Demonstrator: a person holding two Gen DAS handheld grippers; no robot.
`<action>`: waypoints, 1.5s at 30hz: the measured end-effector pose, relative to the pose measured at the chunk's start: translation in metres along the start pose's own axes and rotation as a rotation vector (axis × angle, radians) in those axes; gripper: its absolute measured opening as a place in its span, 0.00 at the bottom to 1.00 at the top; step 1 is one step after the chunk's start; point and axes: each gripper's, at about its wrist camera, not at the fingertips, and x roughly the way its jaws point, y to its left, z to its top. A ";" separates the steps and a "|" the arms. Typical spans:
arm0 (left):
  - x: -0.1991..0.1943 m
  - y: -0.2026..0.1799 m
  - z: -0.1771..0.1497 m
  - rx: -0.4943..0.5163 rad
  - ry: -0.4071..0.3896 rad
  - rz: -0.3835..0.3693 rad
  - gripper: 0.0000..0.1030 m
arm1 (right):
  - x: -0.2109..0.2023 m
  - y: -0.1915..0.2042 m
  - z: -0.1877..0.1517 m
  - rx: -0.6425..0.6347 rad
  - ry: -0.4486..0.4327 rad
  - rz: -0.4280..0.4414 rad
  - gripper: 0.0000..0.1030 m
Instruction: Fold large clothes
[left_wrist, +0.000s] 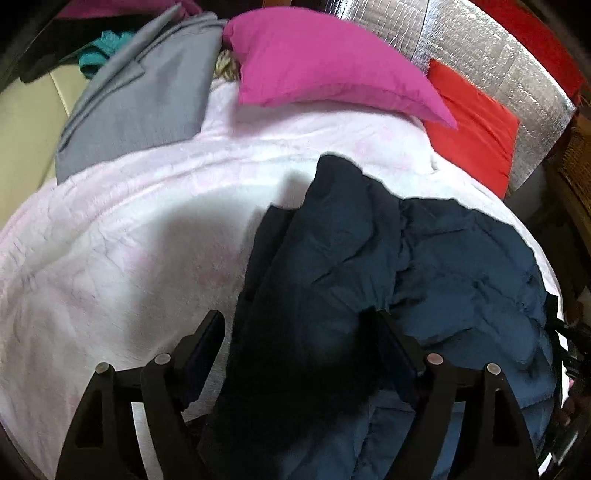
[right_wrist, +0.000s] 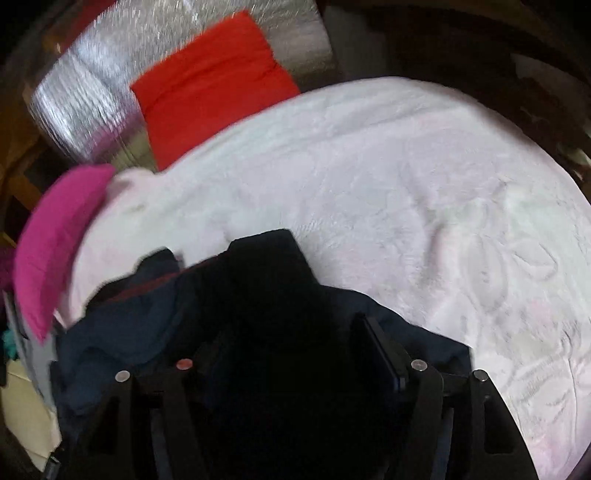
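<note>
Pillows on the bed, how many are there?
2. The pink pillow lies at the head of the bed; the red pillow sits beside it against the silver wall. More could hide under the grey cloth.

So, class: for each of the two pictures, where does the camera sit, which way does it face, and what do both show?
Left wrist: sits on the left gripper, faces across the pale blanket toward the magenta pillow; both fingers straddle the dark navy garment.
Right wrist: sits on the right gripper, faces the red cushion; only its fingers show.
Shared: garment, blanket, pillow, cushion.
</note>
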 end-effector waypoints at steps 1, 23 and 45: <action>-0.008 0.000 0.000 0.004 -0.034 0.002 0.80 | -0.016 -0.002 -0.005 -0.011 -0.038 0.020 0.67; -0.025 -0.037 -0.024 0.289 -0.064 0.079 0.82 | -0.062 0.057 -0.087 -0.314 0.017 0.124 0.58; -0.014 -0.001 -0.008 0.150 -0.008 0.135 0.84 | -0.035 0.097 -0.070 -0.228 0.110 0.280 0.68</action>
